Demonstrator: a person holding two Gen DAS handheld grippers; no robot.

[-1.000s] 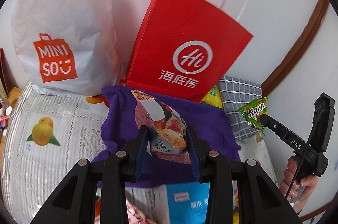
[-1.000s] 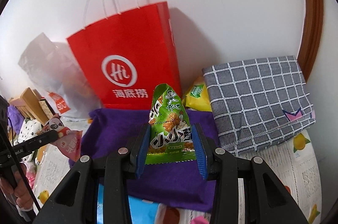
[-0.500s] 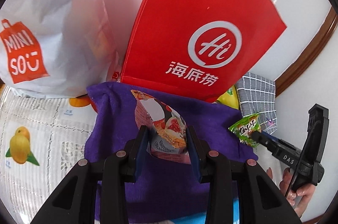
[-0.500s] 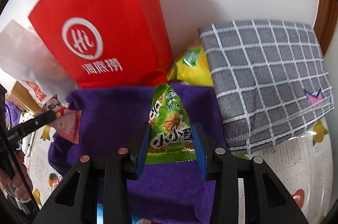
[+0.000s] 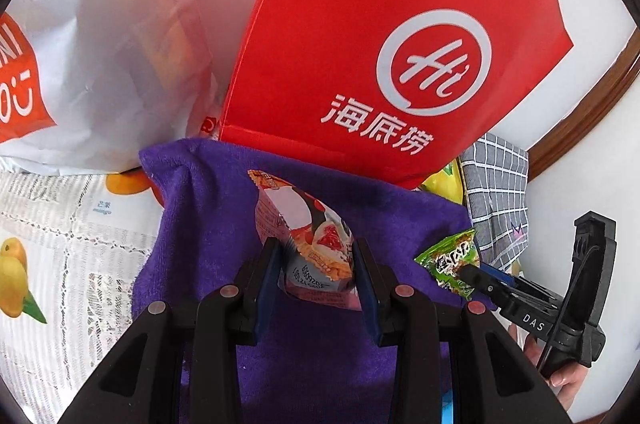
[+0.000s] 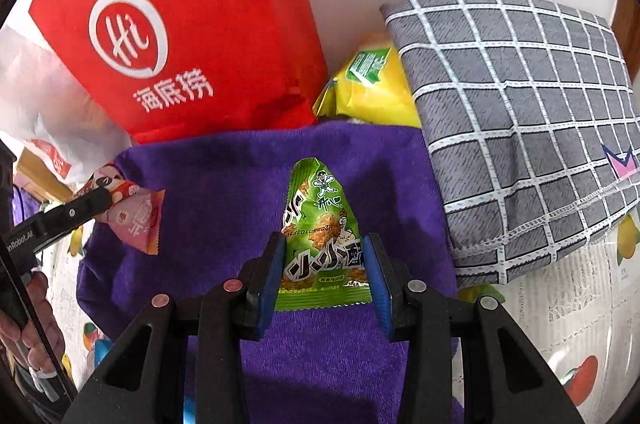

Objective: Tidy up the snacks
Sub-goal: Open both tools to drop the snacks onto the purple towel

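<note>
My left gripper (image 5: 316, 264) is shut on a pink snack packet (image 5: 308, 236) and holds it low over a purple cloth (image 5: 208, 224). My right gripper (image 6: 324, 264) is shut on a green snack packet (image 6: 320, 232) over the same purple cloth (image 6: 224, 184). In the left wrist view the right gripper (image 5: 468, 270) with the green packet (image 5: 450, 258) appears at the right. In the right wrist view the left gripper (image 6: 100, 198) with the pink packet (image 6: 136, 220) appears at the left. A red paper bag (image 5: 380, 44) stands just behind the cloth.
A white plastic bag (image 5: 100, 44) stands left of the red bag (image 6: 180, 24). A grey checked cloth (image 6: 520, 124) lies at the right, with a yellow packet (image 6: 368, 92) tucked beside it. A fruit-print table cover (image 5: 48, 224) lies underneath. A wall rises behind.
Both grippers have sunk and moved forward toward the purple cloth and red bag, which now look larger and closer. Each still holds its packet.
</note>
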